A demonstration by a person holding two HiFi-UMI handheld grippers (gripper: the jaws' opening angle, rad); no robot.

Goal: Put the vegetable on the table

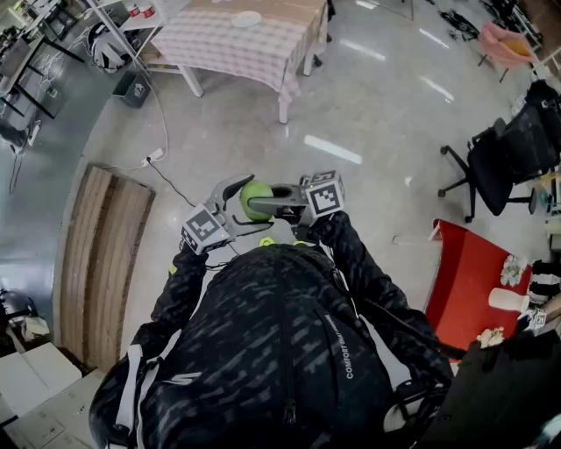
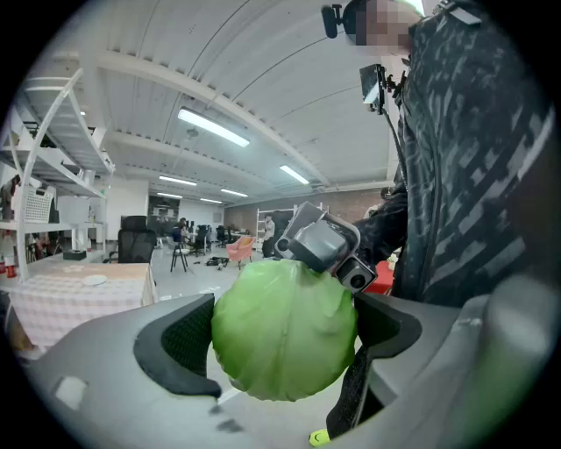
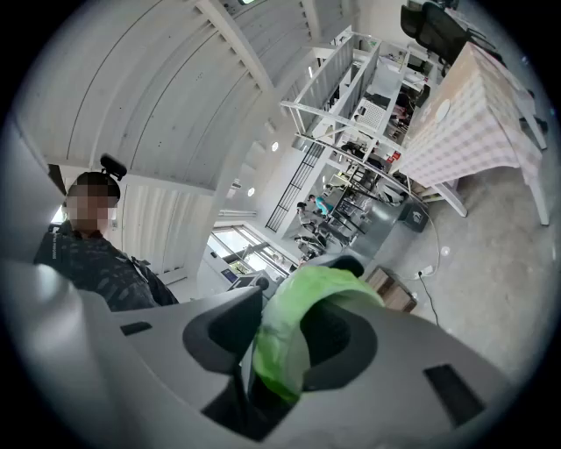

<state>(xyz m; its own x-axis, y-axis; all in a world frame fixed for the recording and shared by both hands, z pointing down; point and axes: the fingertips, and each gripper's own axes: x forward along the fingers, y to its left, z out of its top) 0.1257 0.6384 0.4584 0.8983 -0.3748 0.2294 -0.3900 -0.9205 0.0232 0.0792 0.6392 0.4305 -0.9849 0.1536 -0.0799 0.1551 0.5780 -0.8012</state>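
Fingers (image 2: 175, 342) of my left gripper (image 2: 285, 338) and my right gripper (image 3: 280, 342) both clamp the green cabbage (image 1: 255, 200), held mid-frame above the floor (image 1: 368, 96).

Materials and finishes before you.
Your cabbage (image 2: 282, 331) looks smooth and faintly waxy. Your left gripper (image 2: 282, 344) is matt grey plastic with dimpled black pads (image 2: 186, 340). The floor (image 1: 359, 105) is glossy, and the tablecloth (image 1: 230, 48) is checked fabric.

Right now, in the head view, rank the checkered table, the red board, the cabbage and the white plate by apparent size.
1. checkered table
2. red board
3. cabbage, which is nearest the camera
4. white plate, which is far off, so only its apparent size counts
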